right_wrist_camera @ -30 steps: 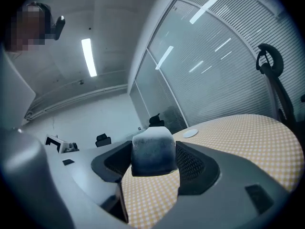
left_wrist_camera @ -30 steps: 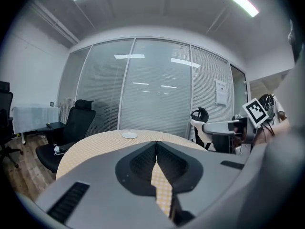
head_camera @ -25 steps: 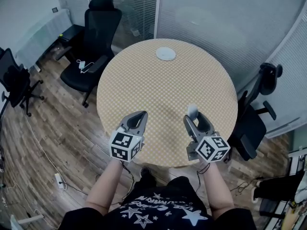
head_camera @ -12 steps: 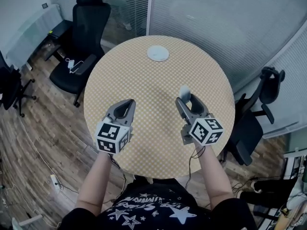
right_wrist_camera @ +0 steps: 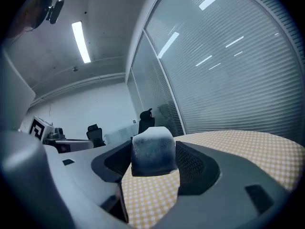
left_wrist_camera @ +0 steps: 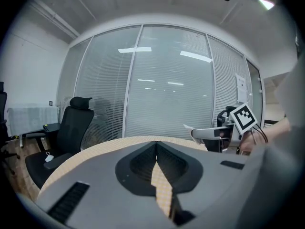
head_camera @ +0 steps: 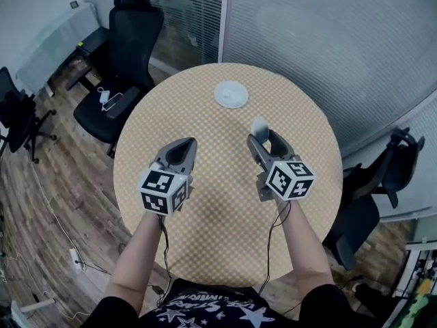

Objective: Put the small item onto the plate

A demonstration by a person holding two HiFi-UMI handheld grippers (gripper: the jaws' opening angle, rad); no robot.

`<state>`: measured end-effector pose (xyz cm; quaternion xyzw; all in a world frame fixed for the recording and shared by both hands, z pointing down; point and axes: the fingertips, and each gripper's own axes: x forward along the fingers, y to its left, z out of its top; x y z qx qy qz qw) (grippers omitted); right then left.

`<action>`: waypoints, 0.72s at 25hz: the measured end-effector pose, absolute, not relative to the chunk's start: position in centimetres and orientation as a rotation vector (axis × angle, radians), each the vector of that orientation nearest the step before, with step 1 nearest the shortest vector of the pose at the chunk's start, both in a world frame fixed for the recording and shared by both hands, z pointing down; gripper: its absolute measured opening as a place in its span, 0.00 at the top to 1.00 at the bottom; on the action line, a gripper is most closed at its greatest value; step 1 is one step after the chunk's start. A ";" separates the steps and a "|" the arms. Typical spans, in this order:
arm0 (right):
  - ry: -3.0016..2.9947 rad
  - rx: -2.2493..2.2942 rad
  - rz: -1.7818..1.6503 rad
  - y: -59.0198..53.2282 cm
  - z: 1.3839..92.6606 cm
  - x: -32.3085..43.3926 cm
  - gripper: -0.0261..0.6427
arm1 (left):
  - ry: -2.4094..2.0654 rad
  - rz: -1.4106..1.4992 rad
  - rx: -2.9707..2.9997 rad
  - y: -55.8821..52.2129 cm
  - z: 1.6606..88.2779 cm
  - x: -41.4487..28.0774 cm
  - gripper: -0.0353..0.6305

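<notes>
Mid-carry, the right gripper [head_camera: 261,139], clamped on the item [head_camera: 259,126], must reach forward to the plate [head_camera: 231,94] and let go; the left gripper [head_camera: 180,144] hangs closed, empty.

Grey left hand-held gripper [head_camera: 183,144], right hand-held gripper [head_camera: 263,139], black-white marker cubes [head_camera: 162,190], thin cables [head_camera: 272,251], black shirt [head_camera: 205,314], seemingly star-printed.

Round checkered table [head_camera: 218,203] sits mid-room on a wood plank floor [head_camera: 54,183], black office chair [head_camera: 136,33] at 10 o'clock, glass wall [head_camera: 321,39] with blinds from 12 to 2.
</notes>
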<state>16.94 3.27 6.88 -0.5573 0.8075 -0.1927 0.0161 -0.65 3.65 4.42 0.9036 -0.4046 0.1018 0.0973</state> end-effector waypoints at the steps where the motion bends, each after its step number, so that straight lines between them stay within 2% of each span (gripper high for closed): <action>1: 2.519 -1.731 -0.605 1.9 7.3 17.2 0.52 | -1.195 0.304 2.663 2.8 5.0 -0.2 0.93; 12: 2.619 -1.780 -0.689 -12.8 13.8 18.9 0.52 | -1.266 0.346 2.613 -7.2 8.8 1.1 0.93; 18: 2.706 -1.839 -0.732 -17.5 18.0 18.5 0.52 | -1.268 0.386 2.588 -9.3 11.9 1.5 0.93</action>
